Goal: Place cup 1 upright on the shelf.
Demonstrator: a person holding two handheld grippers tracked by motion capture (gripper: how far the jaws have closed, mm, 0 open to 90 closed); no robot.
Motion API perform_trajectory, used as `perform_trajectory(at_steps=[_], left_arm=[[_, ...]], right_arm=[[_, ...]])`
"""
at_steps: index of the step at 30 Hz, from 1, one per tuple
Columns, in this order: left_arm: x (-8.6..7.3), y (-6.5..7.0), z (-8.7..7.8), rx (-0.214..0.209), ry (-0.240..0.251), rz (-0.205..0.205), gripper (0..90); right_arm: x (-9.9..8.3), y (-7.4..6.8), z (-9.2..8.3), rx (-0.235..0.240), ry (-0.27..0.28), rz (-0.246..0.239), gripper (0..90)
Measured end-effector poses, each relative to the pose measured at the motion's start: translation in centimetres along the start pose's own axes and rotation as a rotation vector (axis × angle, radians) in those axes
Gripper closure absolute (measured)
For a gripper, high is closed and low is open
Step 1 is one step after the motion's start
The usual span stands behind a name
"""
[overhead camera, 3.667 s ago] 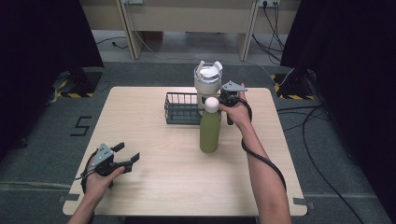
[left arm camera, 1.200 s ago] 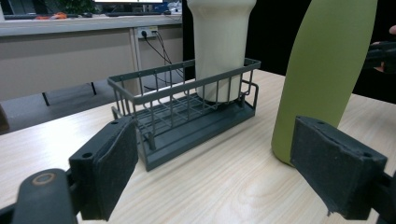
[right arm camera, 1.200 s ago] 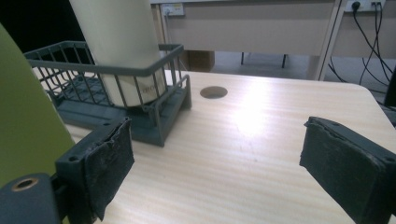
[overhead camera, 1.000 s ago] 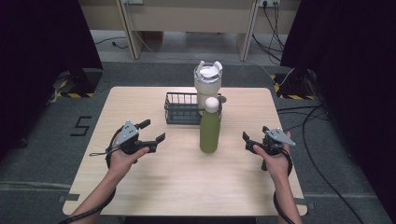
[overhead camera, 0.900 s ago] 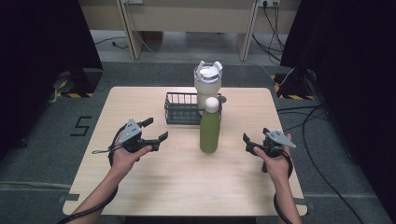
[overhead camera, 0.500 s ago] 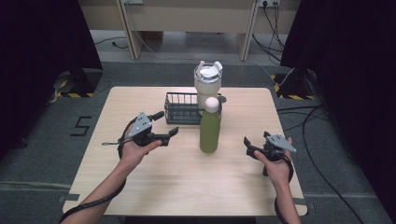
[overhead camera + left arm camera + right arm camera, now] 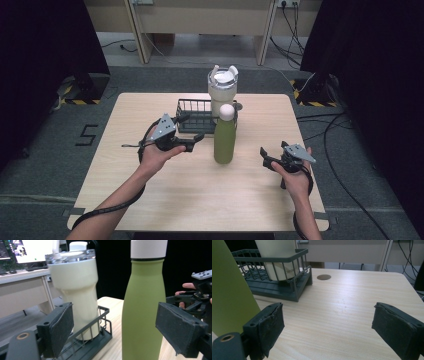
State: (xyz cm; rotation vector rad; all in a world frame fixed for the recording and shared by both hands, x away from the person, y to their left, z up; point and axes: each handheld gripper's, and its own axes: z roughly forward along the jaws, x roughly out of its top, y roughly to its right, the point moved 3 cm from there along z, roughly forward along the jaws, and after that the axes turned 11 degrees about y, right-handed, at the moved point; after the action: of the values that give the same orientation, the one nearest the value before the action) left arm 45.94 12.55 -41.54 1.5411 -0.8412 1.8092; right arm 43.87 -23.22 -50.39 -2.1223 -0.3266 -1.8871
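In the left gripper view the green bottle (image 7: 143, 312) is cut off at the bottom, and its white cap runs out of the top edge. The cream tumbler (image 7: 75, 293) is slightly blurred, and its foot is hidden behind the wire of the dark basket (image 7: 100, 336) it stands in. In the right gripper view the bottle shows as a green slab cut by the left edge, and the tumbler loses its upper part at the top edge.

The left hand-held gripper (image 7: 192, 135) is held above the surface, pointing sideways toward the bottle, its jaws apart with nothing between the pads; the bottle stands just beyond them. The forearm reaches in from the lower left. The right hand-held gripper (image 7: 266, 159) sits low to the right of the bottle, well apart from it, pointing toward it. Its jaws have just been closing a little, yet they stand apart over bare wood, holding nothing.

The bottle (image 7: 224, 135) stands upright near the middle of the surface (image 7: 200, 195), just in front of the basket. The surface is pale wood, with a small round brown spot (image 7: 323, 277) behind the basket. Around it lie grey carpet, black curtains at both sides, and cables (image 7: 345, 130) on the floor at the right.
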Motion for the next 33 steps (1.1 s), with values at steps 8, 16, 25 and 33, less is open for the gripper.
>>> perform_trajectory(at_steps=[8, 16, 25, 33], left_arm=[[0.3, 0.7, 1.6, -0.031, 0.004, 0.007, 14.5], [0.0, 1.3, 2.7, -0.058, 0.006, 0.003, 14.5], [0.3, 1.8, 4.0, -0.091, 0.017, -0.005, 14.6], [0.7, 2.1, 4.3, -0.098, 0.017, 0.010, 14.6]], right_arm=[[0.0, 0.1, 0.0, 0.001, -0.002, 0.003, 10.4], [0.0, 0.2, 0.0, 0.003, 0.002, 0.003, 10.6], [-0.1, 0.4, -0.3, 0.008, 0.003, 0.007, 10.8], [0.2, 0.3, -0.9, 0.003, 0.006, -0.002, 10.8]])
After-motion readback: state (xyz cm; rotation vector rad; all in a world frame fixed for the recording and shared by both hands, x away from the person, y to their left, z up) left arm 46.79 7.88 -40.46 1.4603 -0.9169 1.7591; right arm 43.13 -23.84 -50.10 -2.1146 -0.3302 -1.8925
